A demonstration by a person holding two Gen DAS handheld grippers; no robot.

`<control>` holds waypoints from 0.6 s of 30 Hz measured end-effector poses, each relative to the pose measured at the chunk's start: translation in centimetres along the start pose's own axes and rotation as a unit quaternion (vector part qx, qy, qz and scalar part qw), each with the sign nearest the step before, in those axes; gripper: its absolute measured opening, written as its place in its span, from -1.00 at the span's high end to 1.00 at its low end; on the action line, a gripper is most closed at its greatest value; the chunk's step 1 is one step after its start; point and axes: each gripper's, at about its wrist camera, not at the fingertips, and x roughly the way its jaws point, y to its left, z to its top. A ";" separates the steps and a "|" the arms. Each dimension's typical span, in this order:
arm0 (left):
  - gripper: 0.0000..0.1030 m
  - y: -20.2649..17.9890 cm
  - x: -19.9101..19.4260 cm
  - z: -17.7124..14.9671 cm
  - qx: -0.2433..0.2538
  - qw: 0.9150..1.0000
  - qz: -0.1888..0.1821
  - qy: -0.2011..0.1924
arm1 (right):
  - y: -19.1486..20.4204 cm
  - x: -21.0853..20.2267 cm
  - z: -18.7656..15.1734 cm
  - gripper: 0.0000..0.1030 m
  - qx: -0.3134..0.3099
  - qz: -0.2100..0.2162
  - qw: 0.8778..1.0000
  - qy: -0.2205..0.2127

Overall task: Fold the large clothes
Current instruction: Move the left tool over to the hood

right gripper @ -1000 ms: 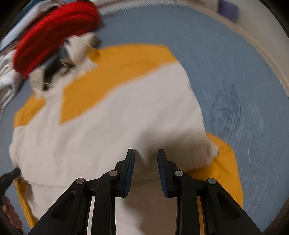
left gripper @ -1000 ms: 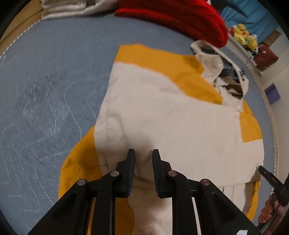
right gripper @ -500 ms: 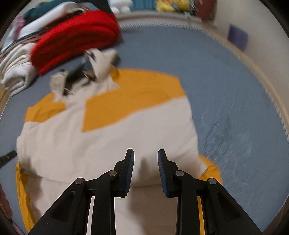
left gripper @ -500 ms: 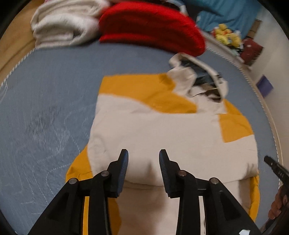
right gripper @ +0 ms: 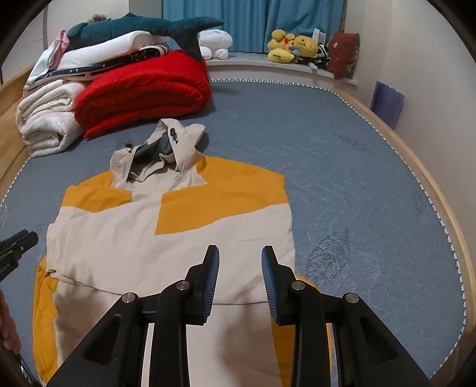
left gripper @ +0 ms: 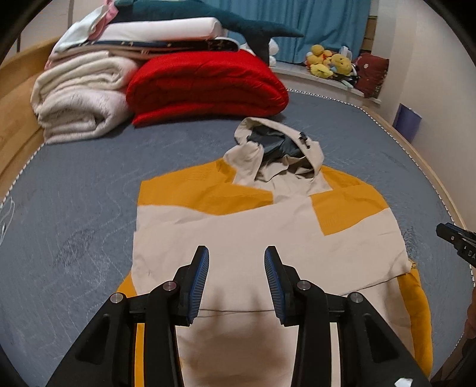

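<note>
A beige and orange hooded jacket [left gripper: 267,229] lies flat on the blue-grey bed, hood [left gripper: 279,148] pointing away, its lower part folded up over the body. It also shows in the right wrist view [right gripper: 166,238]. My left gripper [left gripper: 236,259] is open and empty, raised above the jacket's near left part. My right gripper [right gripper: 240,259] is open and empty above the jacket's near right part. The right gripper's tip shows at the right edge of the left wrist view [left gripper: 458,241]; the left gripper's tip shows at the left edge of the right wrist view [right gripper: 17,244].
A folded red quilt [left gripper: 205,86] and rolled white blankets [left gripper: 77,98] with stacked bedding lie at the far left of the bed [right gripper: 357,184]. A shark plush [right gripper: 142,26] tops the stack. Plush toys [right gripper: 294,44] sit on the far ledge. A wooden bed rim [right gripper: 431,184] runs along the right.
Both grippers have lifted and drawn back from the jacket. The left jaws have opened wider. The folded jacket stays on the bed.
</note>
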 end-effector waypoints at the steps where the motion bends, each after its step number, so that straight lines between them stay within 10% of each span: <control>1: 0.31 -0.2 -0.2 0.1 0.001 1.000 -0.001 -0.002 | -0.2 -0.1 0.1 0.39 0.001 0.000 1.000 -0.001; 18: 0.53 0.9 9.5 9.0 -0.035 0.997 -0.003 0.063 | 0.0 2.4 0.4 0.38 0.006 0.010 0.999 0.042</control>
